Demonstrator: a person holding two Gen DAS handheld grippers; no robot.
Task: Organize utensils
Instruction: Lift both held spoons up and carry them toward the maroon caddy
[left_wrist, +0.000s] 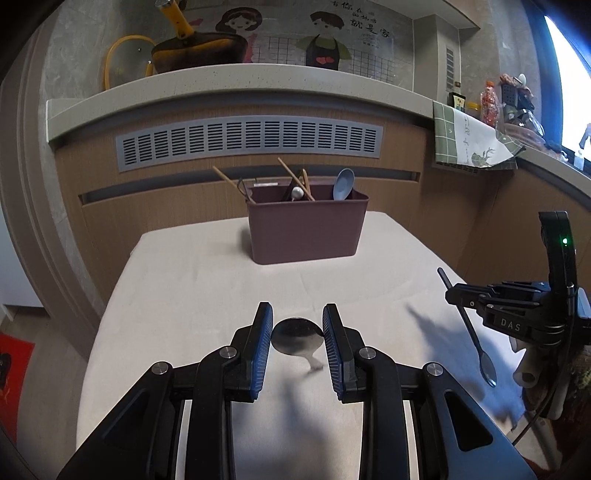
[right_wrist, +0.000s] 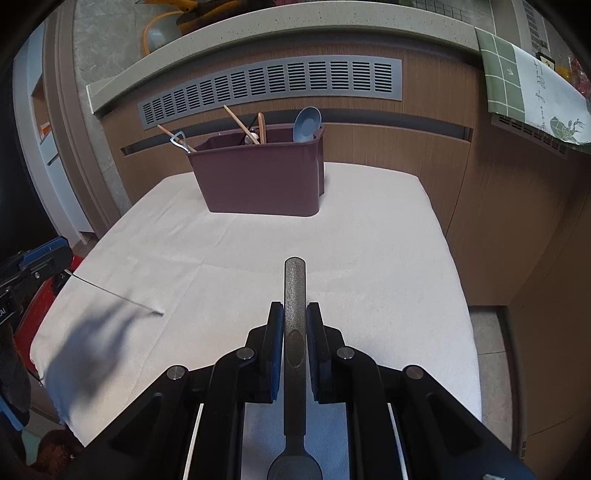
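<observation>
A maroon utensil caddy (left_wrist: 304, 229) (right_wrist: 258, 177) stands at the far side of the white-clothed table (left_wrist: 207, 280). It holds chopsticks, a blue spoon (left_wrist: 342, 183) and other pieces. My left gripper (left_wrist: 297, 332) is shut on the bowl of a metal spoon (left_wrist: 297, 338), its blue pads against the bowl's two edges. The right wrist view shows that spoon's thin handle (right_wrist: 118, 295) slanting down to the cloth. My right gripper (right_wrist: 295, 306) is shut on the handle of a dark spoon (right_wrist: 294, 284). From the left wrist view, the dark spoon (left_wrist: 476, 343) hangs bowl down at the right.
A stone ledge (left_wrist: 229, 79) runs behind the table, with a pot and a glass lid on it. A green checked cloth (left_wrist: 465, 136) hangs over the ledge at the right, beside bottles. A red mat (left_wrist: 14, 369) lies on the floor to the left.
</observation>
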